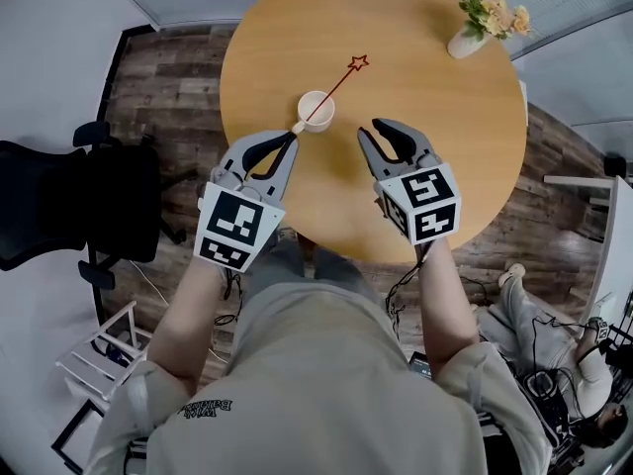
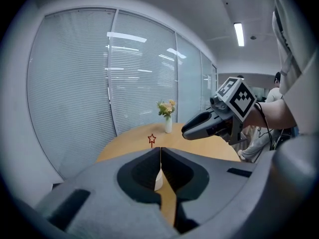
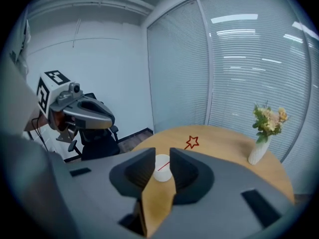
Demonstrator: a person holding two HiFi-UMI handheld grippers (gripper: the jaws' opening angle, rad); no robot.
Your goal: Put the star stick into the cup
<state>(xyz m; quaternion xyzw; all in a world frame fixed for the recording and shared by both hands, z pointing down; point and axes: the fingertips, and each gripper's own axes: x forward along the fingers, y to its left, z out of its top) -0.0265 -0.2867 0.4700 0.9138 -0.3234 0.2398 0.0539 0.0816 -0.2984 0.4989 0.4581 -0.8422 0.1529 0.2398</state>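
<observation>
A white cup [image 1: 316, 110] stands near the middle of the round wooden table [image 1: 435, 156]. The star stick [image 1: 341, 79] leans in it, its red star [image 1: 359, 63] pointing up and away to the right. My left gripper [image 1: 292, 137] hovers just short of the cup's near left side, jaws shut with nothing between them. In the left gripper view [image 2: 160, 151] a sliver of the cup [image 2: 158, 179] shows behind the jaws, with the star [image 2: 152, 139] above them. My right gripper [image 1: 373, 128] is open to the right of the cup. The right gripper view [image 3: 162, 156] frames the cup [image 3: 162, 174] between its jaws.
A white vase of flowers [image 1: 477, 26] stands at the table's far right edge. A black office chair [image 1: 59, 201] sits to the left on the wood floor, a white rack [image 1: 94, 359] below it. A seated person [image 1: 554, 349] is at lower right.
</observation>
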